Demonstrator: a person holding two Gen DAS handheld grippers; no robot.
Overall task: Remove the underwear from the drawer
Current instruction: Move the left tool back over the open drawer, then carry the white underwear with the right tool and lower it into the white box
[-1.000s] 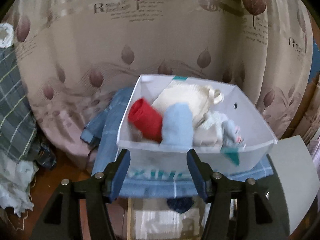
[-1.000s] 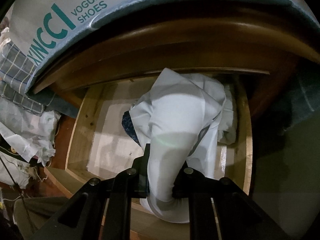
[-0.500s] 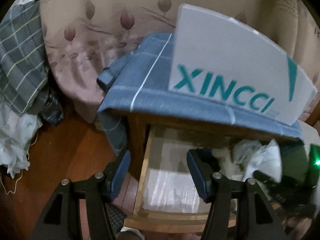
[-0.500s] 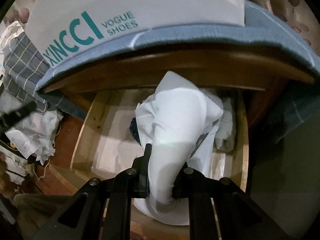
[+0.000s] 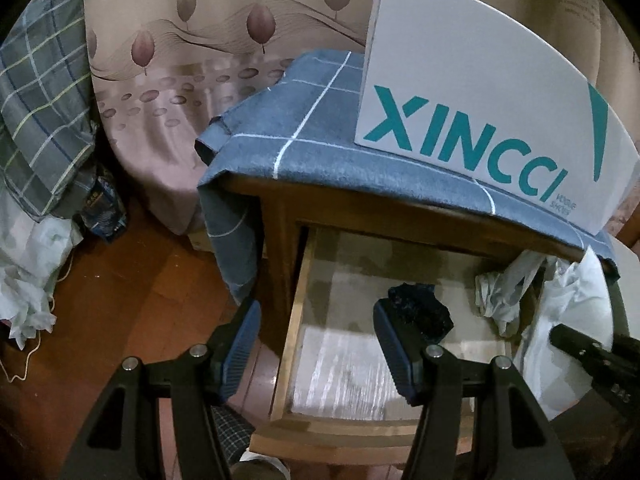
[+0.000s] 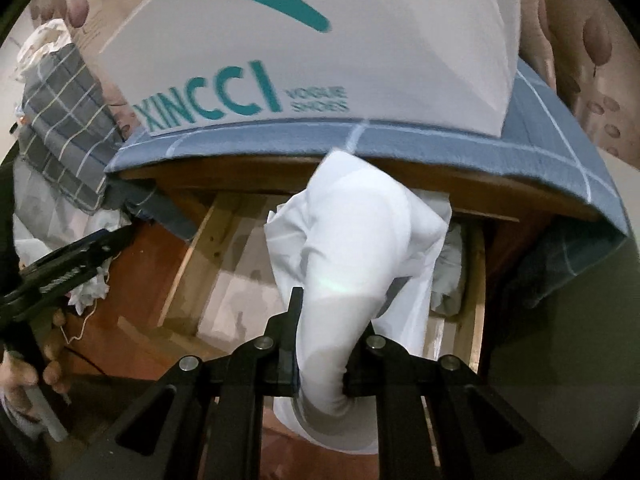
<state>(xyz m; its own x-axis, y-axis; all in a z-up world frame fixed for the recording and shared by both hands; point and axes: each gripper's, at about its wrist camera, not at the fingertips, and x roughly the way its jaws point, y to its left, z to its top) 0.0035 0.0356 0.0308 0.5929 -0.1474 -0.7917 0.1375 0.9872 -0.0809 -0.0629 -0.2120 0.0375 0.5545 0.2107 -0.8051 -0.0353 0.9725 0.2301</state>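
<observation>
Your right tongs [image 6: 320, 356] clamped on white underwear [image 6: 360, 264] above the open wooden drawer [image 5: 296, 320], left tongs [image 5: 316, 344] parted and empty, blue checked cloth [image 5: 320, 120] over the bench, leaf-print curtain [image 5: 200, 60] behind.

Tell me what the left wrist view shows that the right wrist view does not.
Only the left wrist view shows the dark garment lying in the drawer and the open, empty left gripper. Only the right wrist view shows the right gripper shut on the white underwear. Both show the XINCCI shoe box on the blue checked cloth.
</observation>
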